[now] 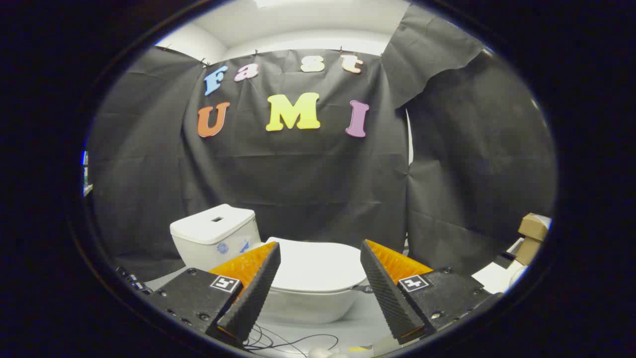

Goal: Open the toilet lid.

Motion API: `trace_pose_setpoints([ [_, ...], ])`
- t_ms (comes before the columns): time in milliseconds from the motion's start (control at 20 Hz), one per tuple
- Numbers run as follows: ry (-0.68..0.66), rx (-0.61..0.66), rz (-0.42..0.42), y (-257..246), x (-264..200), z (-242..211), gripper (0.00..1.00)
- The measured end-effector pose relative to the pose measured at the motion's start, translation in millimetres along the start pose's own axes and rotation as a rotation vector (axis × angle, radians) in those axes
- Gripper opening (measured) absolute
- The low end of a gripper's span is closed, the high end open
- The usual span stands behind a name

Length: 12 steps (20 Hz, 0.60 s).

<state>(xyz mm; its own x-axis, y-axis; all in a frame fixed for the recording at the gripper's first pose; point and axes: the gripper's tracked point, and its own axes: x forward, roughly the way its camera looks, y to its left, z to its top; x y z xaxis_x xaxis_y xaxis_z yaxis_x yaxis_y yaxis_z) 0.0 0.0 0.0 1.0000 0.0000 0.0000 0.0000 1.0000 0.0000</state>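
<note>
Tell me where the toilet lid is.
The toilet lid lies closed on the bowl, just beyond the open gripper, with the tank at its left.

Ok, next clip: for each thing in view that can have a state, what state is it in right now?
White plastic toilet lid: closed, lying flat on the bowl, beyond the claw's fingers.
White ceramic toilet tank: cover on, upright against the black cloth wall.
Claw: open, fingers spread wide, holding nothing, not touching the lid.
Brown cardboard box: closed, as far as can be seen.
Thin dark cables: lying loose on the floor.

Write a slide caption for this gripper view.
Open gripper aimed at a white toilet, lid still closed.
</note>
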Motion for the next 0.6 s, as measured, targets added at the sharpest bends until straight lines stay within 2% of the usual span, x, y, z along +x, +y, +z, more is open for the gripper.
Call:
trace_pose_setpoints([
  [150,-0.029,-0.008,-0.012,-1.8,-2.2,11.0,1.00],
  [600,-0.021,0.002,-0.025,-3.0,-0.9,3.8,1.00],
])
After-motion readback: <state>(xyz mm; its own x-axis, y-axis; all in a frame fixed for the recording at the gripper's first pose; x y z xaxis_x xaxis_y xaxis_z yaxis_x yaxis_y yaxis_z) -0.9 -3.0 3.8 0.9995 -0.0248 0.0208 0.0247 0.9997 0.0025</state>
